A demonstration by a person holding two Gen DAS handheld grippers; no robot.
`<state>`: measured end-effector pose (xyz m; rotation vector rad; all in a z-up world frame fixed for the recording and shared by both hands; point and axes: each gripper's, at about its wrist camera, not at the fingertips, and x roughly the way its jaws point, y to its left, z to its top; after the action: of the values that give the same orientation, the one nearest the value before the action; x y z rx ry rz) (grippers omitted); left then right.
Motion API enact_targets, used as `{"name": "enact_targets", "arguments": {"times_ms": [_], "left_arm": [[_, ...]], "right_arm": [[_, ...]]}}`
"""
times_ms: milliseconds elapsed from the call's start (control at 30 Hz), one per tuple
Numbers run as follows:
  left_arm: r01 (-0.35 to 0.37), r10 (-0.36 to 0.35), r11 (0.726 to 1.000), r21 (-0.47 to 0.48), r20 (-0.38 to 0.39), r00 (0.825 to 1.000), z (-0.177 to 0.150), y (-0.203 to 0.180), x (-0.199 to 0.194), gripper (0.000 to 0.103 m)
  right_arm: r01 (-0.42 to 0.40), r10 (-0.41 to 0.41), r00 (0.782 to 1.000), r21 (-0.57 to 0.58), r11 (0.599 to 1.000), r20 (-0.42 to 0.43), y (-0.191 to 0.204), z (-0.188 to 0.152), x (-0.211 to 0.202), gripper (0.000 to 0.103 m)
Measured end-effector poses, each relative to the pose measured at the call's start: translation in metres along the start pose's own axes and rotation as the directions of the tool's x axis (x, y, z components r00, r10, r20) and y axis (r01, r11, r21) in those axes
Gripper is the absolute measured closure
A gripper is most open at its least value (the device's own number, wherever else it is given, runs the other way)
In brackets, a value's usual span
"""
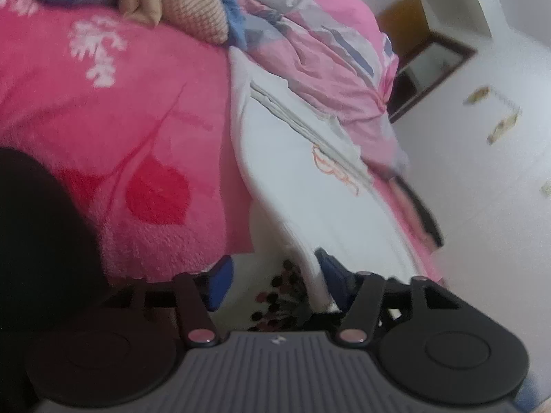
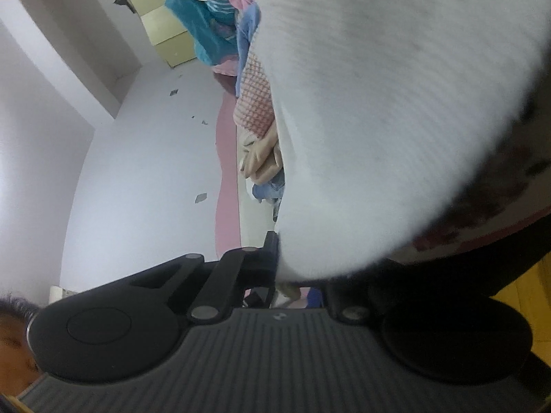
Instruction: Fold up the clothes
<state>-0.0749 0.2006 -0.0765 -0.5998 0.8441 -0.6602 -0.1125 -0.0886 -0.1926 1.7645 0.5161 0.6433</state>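
The left gripper (image 1: 272,285) is open. Its two blue fingertips (image 1: 220,275) stand apart, and an edge of the white garment (image 1: 292,179) hangs down between them. The pads do not press on the cloth. The white garment is long and runs up and away from the gripper across the bed. It has a small orange drawing (image 1: 335,168) on it and a seam with grey lines along one side.

To the left of the white garment lies a fluffy pink blanket (image 1: 113,130) with a red leaf shape (image 1: 158,192) and a white pattern (image 1: 98,48). To its right is a crumpled pink quilt (image 1: 327,55) with blue and white patches. At the far end there is a pile of clothes (image 1: 165,3), tan, blue and checked. Something black (image 1: 41,241) fills the near left corner, too blurry to name. A dark framed mirror (image 1: 434,65) stands by the white wall.

In the right wrist view, the right gripper (image 2: 277,268) is closed tight on the white garment (image 2: 378,103). The cloth comes out from between the fingers and spreads wide, covering most of the picture. It is white with fine ribs. Behind it are the checked pink cloth (image 2: 253,103), a tan piece (image 2: 258,161) and a teal bundle (image 2: 206,34). The left side shows a white wall (image 2: 144,158) with a pink edge (image 2: 225,172).
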Motion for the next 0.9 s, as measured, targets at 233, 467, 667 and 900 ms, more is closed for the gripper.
{"name": "enact_targets", "arguments": {"times_ms": [233, 467, 667, 900], "left_arm": [[0.146, -0.147, 0.974, -0.172, 0.009, 0.989, 0.017, 0.03, 0.01, 0.034], [0.202, -0.214, 0.961, -0.189, -0.045, 0.976, 0.025, 0.028, 0.039, 0.033], [0.21, -0.233, 0.945, -0.251, -0.066, 0.97, 0.031, 0.029, 0.06, 0.034], [0.191, -0.223, 0.945, -0.266, -0.094, 0.97, 0.033, 0.025, 0.07, 0.047]], "right_arm": [[0.006, -0.006, 1.0, -0.031, 1.0, -0.011, 0.006, 0.0, 0.002, 0.099], [-0.004, 0.001, 1.0, -0.122, 0.993, -0.025, 0.025, 0.003, 0.001, 0.1], [-0.001, -0.005, 1.0, -0.175, 0.985, -0.029, 0.039, 0.01, -0.003, 0.1], [0.014, -0.02, 0.999, -0.173, 0.985, -0.029, 0.031, 0.001, 0.003, 0.1]]}}
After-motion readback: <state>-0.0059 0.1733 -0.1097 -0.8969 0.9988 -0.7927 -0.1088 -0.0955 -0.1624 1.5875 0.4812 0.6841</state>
